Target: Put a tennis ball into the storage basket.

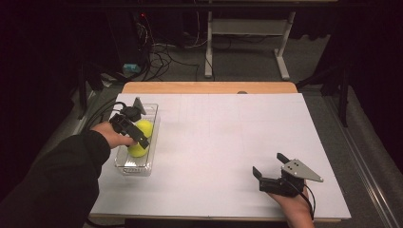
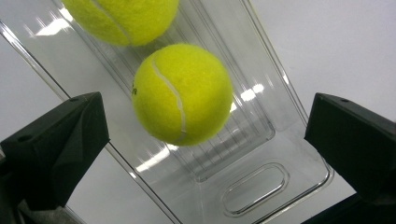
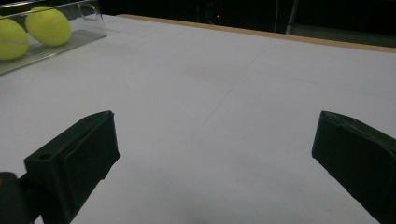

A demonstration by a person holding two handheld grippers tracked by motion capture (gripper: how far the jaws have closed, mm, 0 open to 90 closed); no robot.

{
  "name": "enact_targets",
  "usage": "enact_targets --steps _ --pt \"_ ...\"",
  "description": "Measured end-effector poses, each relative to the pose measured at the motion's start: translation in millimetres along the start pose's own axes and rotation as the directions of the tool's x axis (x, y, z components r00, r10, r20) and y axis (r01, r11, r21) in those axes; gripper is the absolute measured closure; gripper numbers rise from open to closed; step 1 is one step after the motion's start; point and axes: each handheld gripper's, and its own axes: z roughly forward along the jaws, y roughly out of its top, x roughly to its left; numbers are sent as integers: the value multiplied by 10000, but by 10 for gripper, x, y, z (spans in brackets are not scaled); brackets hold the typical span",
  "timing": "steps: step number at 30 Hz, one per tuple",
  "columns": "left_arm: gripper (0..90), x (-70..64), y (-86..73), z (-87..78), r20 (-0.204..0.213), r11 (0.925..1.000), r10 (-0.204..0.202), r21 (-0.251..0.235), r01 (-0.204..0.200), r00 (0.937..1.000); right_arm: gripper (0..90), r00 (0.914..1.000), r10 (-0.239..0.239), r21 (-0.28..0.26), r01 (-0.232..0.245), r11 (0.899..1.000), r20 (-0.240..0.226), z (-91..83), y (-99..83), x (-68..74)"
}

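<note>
Starting at the left of the high view, the scene is listed toward the right.

Sleeve and left hand: a dark sleeve (image 1: 57,185) is seen entering from the lower left; the left hand (image 1: 110,135) is placed at the near-left side of the tray.

Left gripper: the left gripper (image 1: 135,135) is held over the clear tray (image 1: 153,114), left of centre in the high view. Its jaws are spread wide with nothing between them; in the left gripper view they are seen at the lower left and lower right, with a ball in the gap beyond, untouched.

Tennis balls: two yellow tennis balls are held in the tray. The nearer ball (image 2: 182,93) is seen at the centre of the left gripper view, the farther ball (image 2: 123,18) at its top edge; they lie just beside each other.

Table: a white sheet (image 1: 228,142) is laid over the tabletop, bare across the middle.

Right gripper: the right gripper (image 1: 271,166) is rested at the lower right of the high view, well apart from the tray. Its jaws are parted wide and nothing is gripped.
</note>
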Motion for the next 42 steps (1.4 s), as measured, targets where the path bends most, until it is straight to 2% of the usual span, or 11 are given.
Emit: enact_targets --steps 9,15,31,35,42 --pt "6 -20 19 -9 -11 10000 -8 -38 7 10000 2 10000 9 -15 -9 10000 -1 -2 3 1" --pt "6 -110 76 -23 -38 9998 178 -69 -178 9998 2 10000 26 -26 -26 10000 13 -5 3 -1" --pt "6 -415 275 13 75 9971 754 -143 -752 9971 2 10000 23 -55 -23 10000 1 -9 7 0" --pt "6 -508 336 9 59 9955 890 -317 -887 9960 2 10000 12 -40 -12 10000 -4 -1 7 5" --pt "6 -717 446 11 117 9918 1236 -354 -1231 9923 2 10000 4 -48 -4 10000 -11 6 9 2"
